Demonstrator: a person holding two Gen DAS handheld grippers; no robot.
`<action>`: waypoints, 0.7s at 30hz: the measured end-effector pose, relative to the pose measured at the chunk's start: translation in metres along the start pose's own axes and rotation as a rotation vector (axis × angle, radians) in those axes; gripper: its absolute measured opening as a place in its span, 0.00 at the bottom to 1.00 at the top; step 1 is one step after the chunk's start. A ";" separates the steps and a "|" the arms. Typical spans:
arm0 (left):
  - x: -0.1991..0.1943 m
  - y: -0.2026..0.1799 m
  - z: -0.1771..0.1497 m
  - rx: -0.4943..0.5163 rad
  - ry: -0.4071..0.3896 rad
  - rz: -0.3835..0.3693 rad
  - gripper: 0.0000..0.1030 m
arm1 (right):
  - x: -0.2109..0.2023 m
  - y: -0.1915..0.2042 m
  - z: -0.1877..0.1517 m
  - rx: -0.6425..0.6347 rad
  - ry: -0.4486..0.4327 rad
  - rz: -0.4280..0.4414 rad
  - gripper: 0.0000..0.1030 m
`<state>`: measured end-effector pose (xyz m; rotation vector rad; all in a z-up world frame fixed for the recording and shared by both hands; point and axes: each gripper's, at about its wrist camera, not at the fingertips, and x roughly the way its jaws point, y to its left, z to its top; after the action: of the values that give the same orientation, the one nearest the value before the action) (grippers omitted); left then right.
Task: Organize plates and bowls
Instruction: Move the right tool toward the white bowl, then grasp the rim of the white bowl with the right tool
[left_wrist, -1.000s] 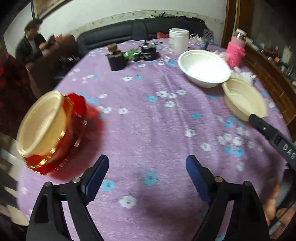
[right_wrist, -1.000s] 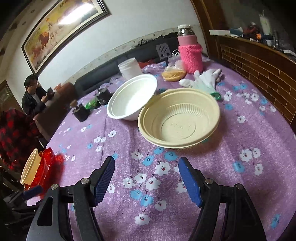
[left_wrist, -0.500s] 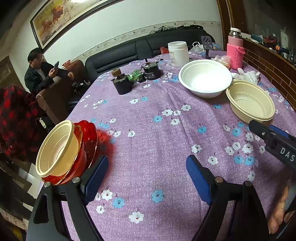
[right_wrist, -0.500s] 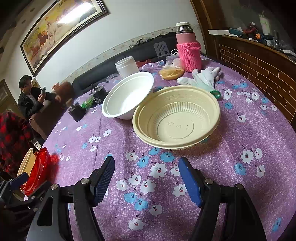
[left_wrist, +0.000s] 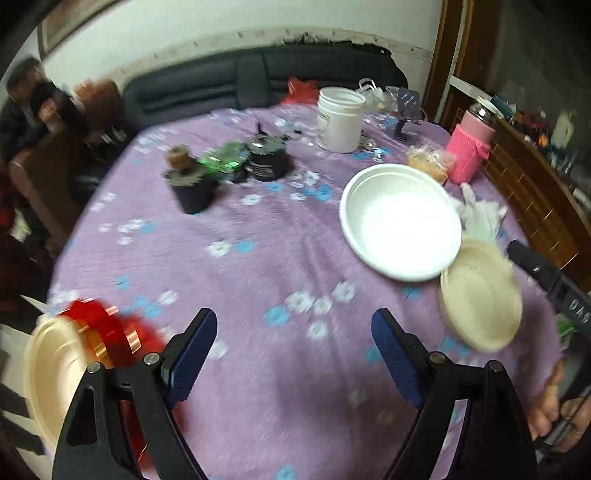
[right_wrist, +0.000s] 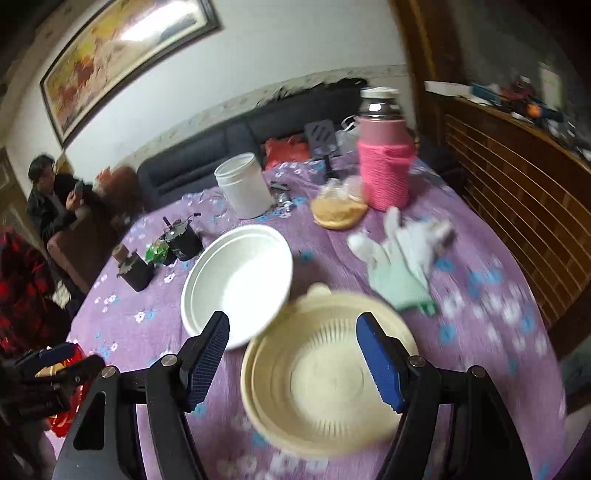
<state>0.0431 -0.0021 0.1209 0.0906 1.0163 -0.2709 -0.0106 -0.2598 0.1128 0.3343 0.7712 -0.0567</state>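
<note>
A cream ribbed bowl (right_wrist: 325, 373) sits on the purple flowered tablecloth (right_wrist: 480, 280); my right gripper (right_wrist: 295, 354) is open just above its near rim. A white bowl (right_wrist: 236, 284) lies beside it to the left. In the left wrist view the white bowl (left_wrist: 400, 221) and cream bowl (left_wrist: 480, 299) sit at right. My left gripper (left_wrist: 293, 354) is open and empty over bare cloth. A cream bowl nested in a red bowl (left_wrist: 107, 332) stands at the table's left edge, beside the left finger.
A white jar (right_wrist: 243, 188), a pink-sleeved flask (right_wrist: 384, 162), a bag of food (right_wrist: 338, 210), gloves (right_wrist: 402, 254) and dark containers (right_wrist: 136, 269) stand at the back. A person (right_wrist: 51, 199) sits at far left. A wooden cabinet (right_wrist: 517, 192) runs along the right.
My right gripper has moved forward, so the cream bowl now lies between its fingers. My left gripper has swung; the red stack has dropped to the lower left of its view.
</note>
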 end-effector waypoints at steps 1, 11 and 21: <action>0.014 0.002 0.010 -0.013 0.027 -0.037 0.82 | 0.011 -0.001 0.009 -0.006 0.026 0.006 0.73; 0.105 0.000 0.042 -0.169 0.149 -0.229 0.71 | 0.100 -0.005 0.041 -0.029 0.196 -0.013 0.69; 0.142 -0.029 0.062 -0.130 0.212 -0.266 0.26 | 0.133 0.012 0.038 -0.083 0.263 -0.021 0.18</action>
<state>0.1571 -0.0681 0.0346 -0.1376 1.2555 -0.4430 0.1124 -0.2507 0.0495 0.2576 1.0346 -0.0007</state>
